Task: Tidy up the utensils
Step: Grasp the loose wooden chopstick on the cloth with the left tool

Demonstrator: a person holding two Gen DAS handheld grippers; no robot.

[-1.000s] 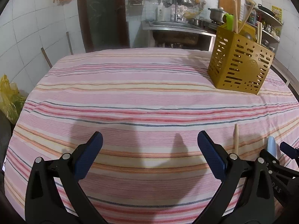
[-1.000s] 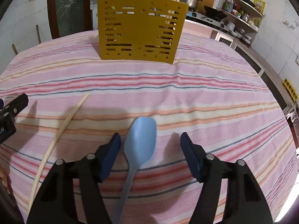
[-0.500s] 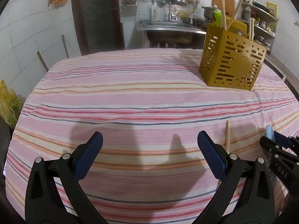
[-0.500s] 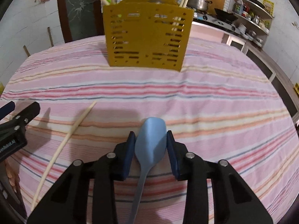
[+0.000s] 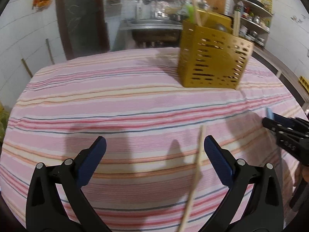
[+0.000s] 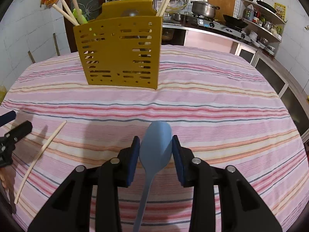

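My right gripper (image 6: 156, 145) is shut on the bowl of a light blue spoon (image 6: 155, 150) and holds it above the striped cloth; it shows at the right edge of the left wrist view (image 5: 270, 121). My left gripper (image 5: 154, 150) is open and empty, and a wooden chopstick (image 5: 195, 176) lies on the cloth between its fingers, close to the right one. The chopstick also shows in the right wrist view (image 6: 39, 160). A mustard-yellow slotted utensil holder (image 6: 119, 54) stands at the back of the table with chopsticks and a green utensil in it.
The table is covered by a pink striped cloth (image 5: 125, 104). Behind it are a sink counter (image 5: 152, 27), a stove with a pot (image 6: 204, 9) and shelves at the right wall (image 6: 262, 5).
My right gripper has closed on the blue spoon and lifted it. My left gripper has moved right, so the chopstick now lies between its fingers.
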